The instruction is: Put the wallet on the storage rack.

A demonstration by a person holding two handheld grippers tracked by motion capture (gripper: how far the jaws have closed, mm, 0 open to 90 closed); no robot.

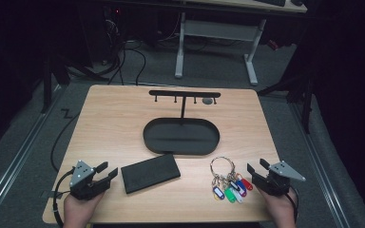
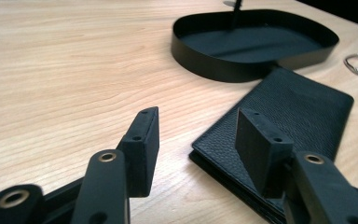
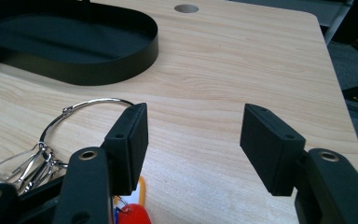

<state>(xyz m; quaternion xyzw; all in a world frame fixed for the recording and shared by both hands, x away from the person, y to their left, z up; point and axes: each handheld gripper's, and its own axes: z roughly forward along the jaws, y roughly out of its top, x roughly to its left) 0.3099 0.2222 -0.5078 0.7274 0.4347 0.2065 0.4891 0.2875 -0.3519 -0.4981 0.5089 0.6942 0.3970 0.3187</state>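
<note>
A black leather wallet [image 1: 150,172] lies flat near the table's front, just right of my left gripper [image 1: 107,172], which is open and empty. In the left gripper view the wallet [image 2: 289,121] lies beside and beyond the right jaw. A bunch of keys with coloured tags on a large metal ring [image 1: 229,182] lies just left of my right gripper [image 1: 257,166], also open and empty. The ring [image 3: 81,109] curves past the left jaw in the right gripper view. A black oval tray [image 1: 181,137] with a hook stand [image 1: 184,94] sits mid-table.
The wooden table [image 1: 109,123] has a round cable hole [image 1: 207,101] at the back right. Beyond it stand a white desk frame [image 1: 216,33] and floor cables [image 1: 123,61]. Bare wood lies between the tray and both table sides.
</note>
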